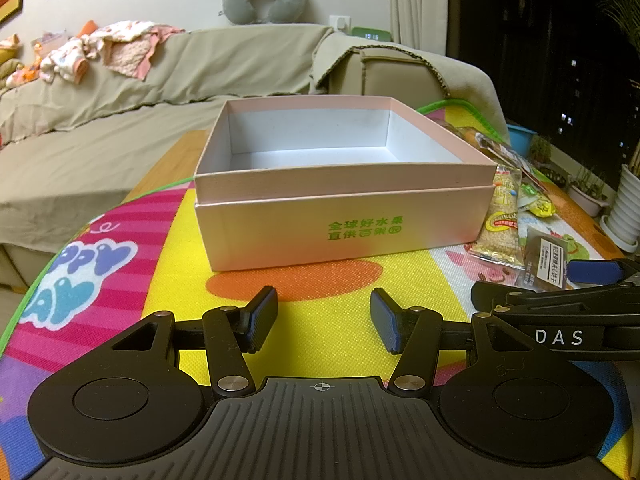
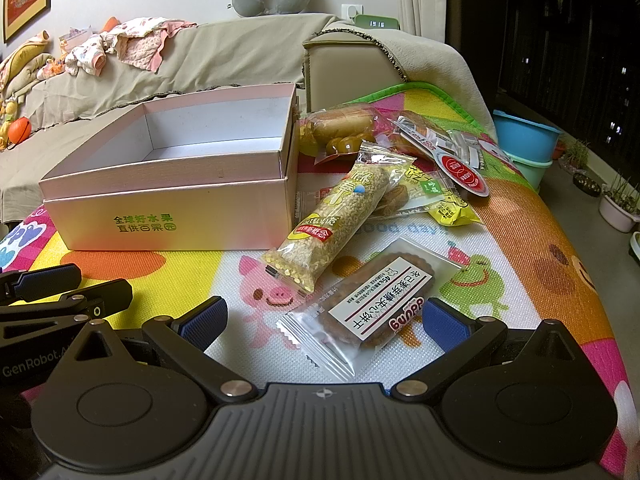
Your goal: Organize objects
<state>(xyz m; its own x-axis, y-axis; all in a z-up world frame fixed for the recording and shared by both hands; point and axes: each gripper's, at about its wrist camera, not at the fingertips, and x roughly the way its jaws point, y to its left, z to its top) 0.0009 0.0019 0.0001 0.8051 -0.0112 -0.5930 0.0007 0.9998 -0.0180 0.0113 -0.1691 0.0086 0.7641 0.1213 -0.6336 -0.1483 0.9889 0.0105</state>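
An open pink box (image 1: 344,220) with green lettering, white and bare inside, stands on the colourful mat straight ahead of my left gripper (image 1: 324,320), which is open with nothing between its fingers. The same box (image 2: 172,216) appears at the left of the right wrist view. My right gripper (image 2: 324,322) is open, low over the mat, its fingers either side of a clear-wrapped brown biscuit packet (image 2: 372,308). Beyond that lie a grain bar packet (image 2: 332,220), a yellow snack packet (image 2: 440,204), a wrapped bun (image 2: 340,124) and a red-and-white packet (image 2: 452,152).
The mat (image 1: 332,336) covers a wooden table beside a beige sofa (image 1: 120,120) with laundry on it. A sofa arm (image 2: 348,68) stands behind the snacks. Blue and green tubs (image 2: 524,140) and plant pots (image 2: 618,208) sit on the floor at right.
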